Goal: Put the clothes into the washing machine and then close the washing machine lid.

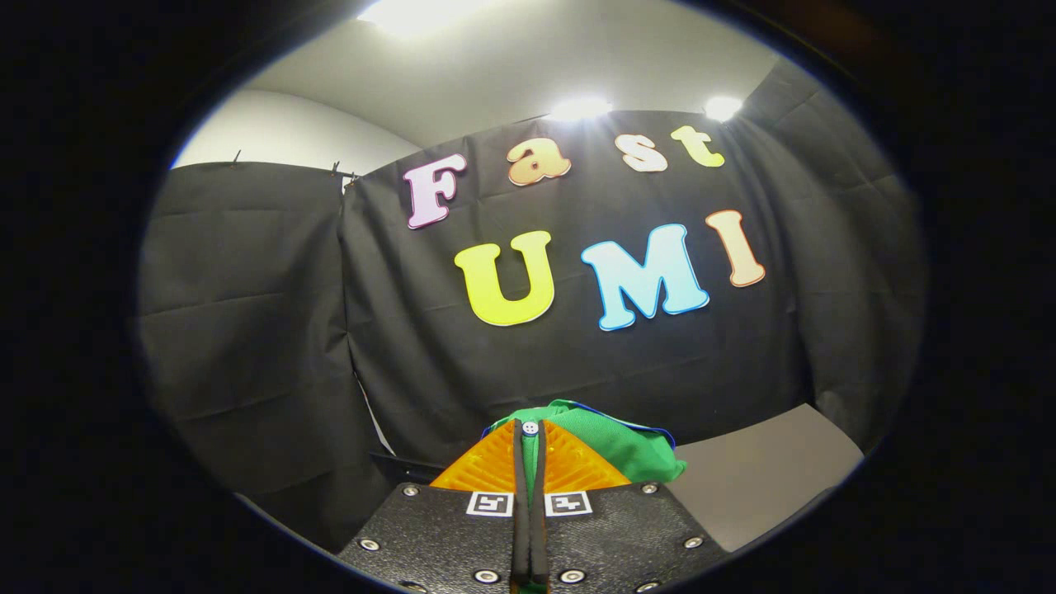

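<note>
My gripper [529, 437] is shut on a green garment [615, 450], raised in the air in front of the booth's black cloth wall. The cloth is pinched in the thin gap between the two fingers. It bunches out past the fingertips and hangs off to the right of them. A white button [530, 427] shows at the fingertips, and a thin blue edge runs along the garment's top. The rest of the garment, below the fingers, is hidden.
A grey tabletop [767, 478] lies low to the right, beyond and below the fingers. Black cloth walls [247, 330] stand close ahead and to the left, meeting at a corner. White ceiling with bright lights [582, 107] is above.
</note>
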Motion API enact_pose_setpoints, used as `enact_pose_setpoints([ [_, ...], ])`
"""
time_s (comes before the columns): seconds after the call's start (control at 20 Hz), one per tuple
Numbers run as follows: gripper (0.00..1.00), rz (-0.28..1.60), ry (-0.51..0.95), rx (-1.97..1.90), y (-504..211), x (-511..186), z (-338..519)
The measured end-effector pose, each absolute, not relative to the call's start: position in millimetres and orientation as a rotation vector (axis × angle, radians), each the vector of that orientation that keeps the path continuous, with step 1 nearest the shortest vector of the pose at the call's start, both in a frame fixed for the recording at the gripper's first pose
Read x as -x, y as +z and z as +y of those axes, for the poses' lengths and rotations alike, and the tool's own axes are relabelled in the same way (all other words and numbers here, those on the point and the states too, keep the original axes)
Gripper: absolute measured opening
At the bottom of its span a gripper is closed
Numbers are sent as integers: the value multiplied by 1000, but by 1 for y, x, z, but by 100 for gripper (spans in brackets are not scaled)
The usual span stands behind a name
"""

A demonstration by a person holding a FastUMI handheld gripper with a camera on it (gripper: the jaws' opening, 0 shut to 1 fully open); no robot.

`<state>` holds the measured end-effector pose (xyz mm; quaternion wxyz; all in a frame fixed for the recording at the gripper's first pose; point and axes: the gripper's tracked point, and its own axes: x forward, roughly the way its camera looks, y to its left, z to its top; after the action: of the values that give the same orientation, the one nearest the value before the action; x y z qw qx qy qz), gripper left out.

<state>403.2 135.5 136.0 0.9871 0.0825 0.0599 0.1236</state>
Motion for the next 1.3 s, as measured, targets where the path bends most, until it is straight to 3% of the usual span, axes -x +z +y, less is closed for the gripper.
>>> enact_pose_setpoints([
  [1.3,0,155,395,-161,116,-376,318],
])
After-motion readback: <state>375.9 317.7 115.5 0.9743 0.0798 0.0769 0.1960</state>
